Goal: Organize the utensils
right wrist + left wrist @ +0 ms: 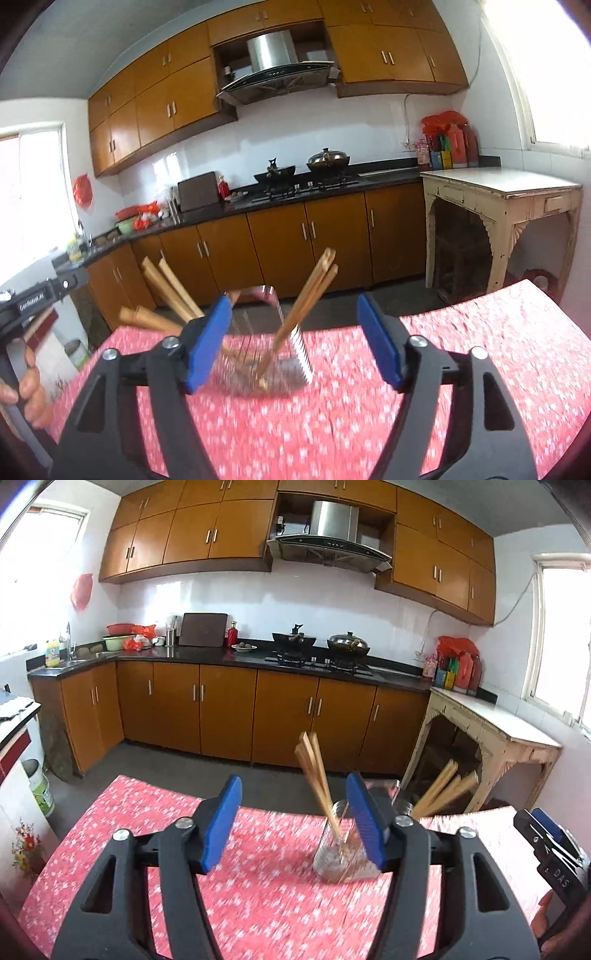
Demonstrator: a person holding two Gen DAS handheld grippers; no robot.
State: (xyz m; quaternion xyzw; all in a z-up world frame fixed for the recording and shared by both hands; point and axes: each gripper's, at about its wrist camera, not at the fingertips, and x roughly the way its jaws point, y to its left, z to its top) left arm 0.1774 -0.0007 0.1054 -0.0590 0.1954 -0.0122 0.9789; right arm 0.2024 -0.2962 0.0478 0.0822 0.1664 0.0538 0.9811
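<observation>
A clear glass jar [338, 849] stands on the red flowered tablecloth [258, 904] and holds a bundle of wooden chopsticks [314, 771] leaning left. A second holder behind it holds more chopsticks [443, 786] leaning right. My left gripper [295, 823] is open and empty, its right pad just in front of the jar. In the right wrist view a wire-and-metal holder [258, 365] holds chopsticks [310, 291], with another chopstick bundle [170, 291] to the left. My right gripper [295, 347] is open and empty, just before the holder.
The table's far edge drops to a dark floor before brown kitchen cabinets [221, 709]. A cream side table [498, 206] stands to the right. The other gripper's body shows at the right edge of the left view [550, 845] and at the left edge of the right view [33, 299].
</observation>
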